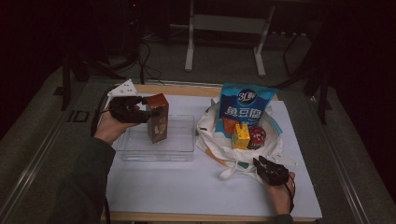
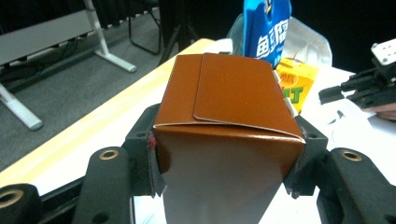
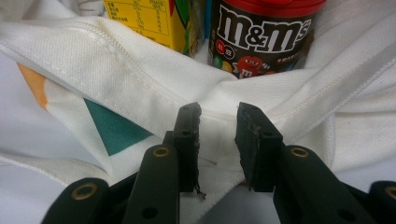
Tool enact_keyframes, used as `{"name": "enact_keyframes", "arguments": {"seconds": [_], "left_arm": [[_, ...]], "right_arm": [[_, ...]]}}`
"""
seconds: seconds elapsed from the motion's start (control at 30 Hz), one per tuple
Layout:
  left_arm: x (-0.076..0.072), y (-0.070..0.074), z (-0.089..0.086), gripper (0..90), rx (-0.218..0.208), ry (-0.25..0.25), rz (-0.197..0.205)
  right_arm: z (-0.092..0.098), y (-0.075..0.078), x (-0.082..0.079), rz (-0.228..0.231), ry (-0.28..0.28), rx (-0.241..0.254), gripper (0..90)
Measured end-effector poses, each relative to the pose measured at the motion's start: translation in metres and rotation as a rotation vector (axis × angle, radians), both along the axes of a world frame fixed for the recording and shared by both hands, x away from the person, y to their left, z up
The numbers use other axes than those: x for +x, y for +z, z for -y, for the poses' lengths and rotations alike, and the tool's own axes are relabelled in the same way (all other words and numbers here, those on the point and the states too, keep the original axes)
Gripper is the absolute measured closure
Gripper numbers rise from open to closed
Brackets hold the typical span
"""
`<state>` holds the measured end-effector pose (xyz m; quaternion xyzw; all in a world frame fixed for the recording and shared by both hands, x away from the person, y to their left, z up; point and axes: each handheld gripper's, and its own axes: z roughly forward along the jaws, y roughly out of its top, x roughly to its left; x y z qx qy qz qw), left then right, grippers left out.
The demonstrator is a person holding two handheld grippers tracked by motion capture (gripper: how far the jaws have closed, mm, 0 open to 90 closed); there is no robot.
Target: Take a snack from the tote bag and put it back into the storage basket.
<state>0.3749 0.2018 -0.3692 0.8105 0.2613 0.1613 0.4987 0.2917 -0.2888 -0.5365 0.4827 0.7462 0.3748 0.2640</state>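
Left claw [image 2: 229, 177] holds the brown carton [image 2: 229, 135] by its two sides, pads pressed against the walls, and in the high view this carton [image 1: 157, 117] stands upright over the clear tray [image 1: 180, 151], at the tray's 9 o'clock part; whether its bottom already rests on the tray floor I cannot tell. Right claw [image 3: 218, 140] is narrow but not closed, and between its pads lies the white cloth of the bag [image 3: 140, 88]; the pads seem not to press it, so I judge it only steadies or waits at the bag's rim, at 6 o'clock of the bag [image 1: 212, 149] on the surface [image 1: 187, 191]. The work looks like moving groceries from the bag to the tray: one carton is nearly placed, while the blue snack pouch [image 1: 246, 105], the yellow juice box [image 1: 241, 136] and the M&M's can [image 1: 257, 136] wait in the bag, so most is left. From above one sees the whole layout and both hands, but not the grip. From the left claw the contact on the carton is clear, and the other claw [image 2: 359, 88] shows at 2 o'clock. From the right claw one reads the can's label [image 3: 261, 32] and the bag's green and orange patches.
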Motion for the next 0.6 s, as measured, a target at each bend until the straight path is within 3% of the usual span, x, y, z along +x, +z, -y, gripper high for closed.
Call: {"name": "enact_keyframes", "arguments": {"seconds": [0.27, 0.4, 0.6], "left_arm": [[-0.001, -0.008, -0.006, 42.4, 0.049, -0.019, -0.021], [-0.002, -0.009, -0.007, 42.4, 0.054, -0.018, -0.024], [-0.006, -0.013, -0.013, 42.4, 0.092, -0.052, -0.031]], "right_arm": [[0.000, 0.000, 0.000, 0.000, 0.000, -0.001, 69.7], [0.000, 0.000, 0.000, 0.000, 0.000, -0.002, 69.7], [0.000, 0.000, 0.000, 0.002, 0.000, -0.006, 69.7]]}}
